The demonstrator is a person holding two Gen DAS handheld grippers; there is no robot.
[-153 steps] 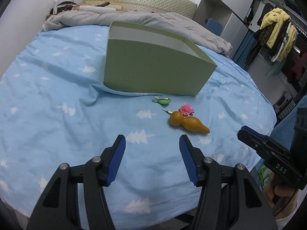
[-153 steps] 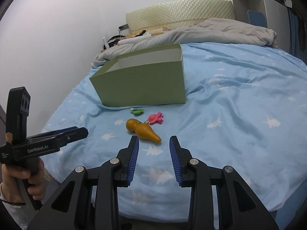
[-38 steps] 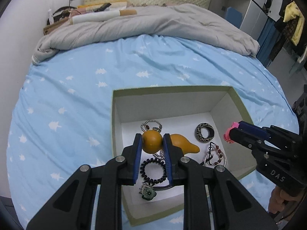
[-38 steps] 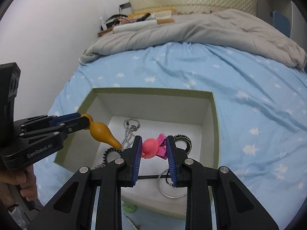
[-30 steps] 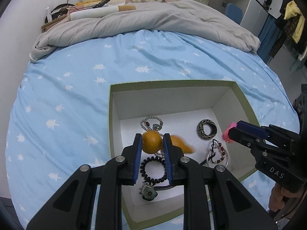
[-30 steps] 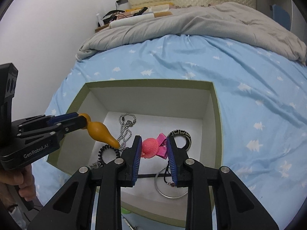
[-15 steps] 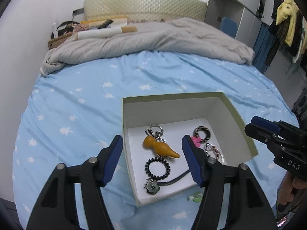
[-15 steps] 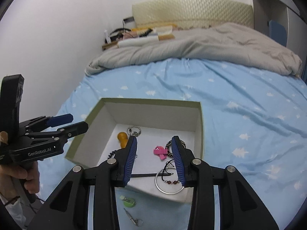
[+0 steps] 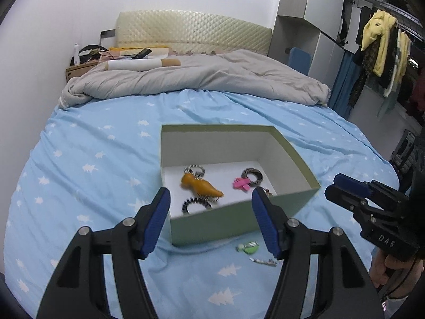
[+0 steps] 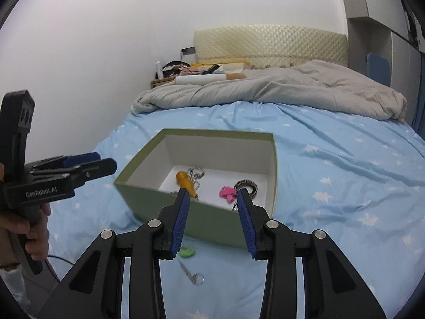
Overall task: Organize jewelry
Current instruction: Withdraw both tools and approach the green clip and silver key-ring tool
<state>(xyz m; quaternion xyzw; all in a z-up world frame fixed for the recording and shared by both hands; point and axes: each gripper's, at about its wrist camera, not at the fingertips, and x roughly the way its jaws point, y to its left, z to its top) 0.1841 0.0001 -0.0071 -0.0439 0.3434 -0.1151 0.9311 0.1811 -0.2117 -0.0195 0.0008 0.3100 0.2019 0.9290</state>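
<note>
An open green box [image 9: 217,223] [image 10: 159,204] sits on the blue bed sheet [image 9: 79,159]. Inside lie an orange gourd pendant [image 9: 202,186] [image 10: 186,182], a pink piece [image 9: 241,183] [image 10: 227,192], a black-and-white ring [image 9: 253,175], a bead chain [image 9: 195,170] and a black coil tie [image 9: 194,203]. My left gripper [image 9: 211,204] hangs open in front of the box, nothing between its fingers. My right gripper [image 10: 213,199] is also open and empty, just short of the box's near wall. A green clip [image 9: 249,247] [image 10: 186,252] and a small metal clasp [image 9: 263,261] [image 10: 192,273] lie on the sheet before the box.
A grey duvet [image 9: 199,79] is bunched at the head of the bed below a padded headboard [image 9: 194,32]. Clutter sits on a bedside stand [image 9: 85,63]. Clothes [image 9: 379,42] hang on a rack to the right. A hand [image 10: 16,226] holds the left gripper's handle.
Both grippers opened and let go: the gourd and the pink piece now lie in the box. Both have pulled back and up from over the box.
</note>
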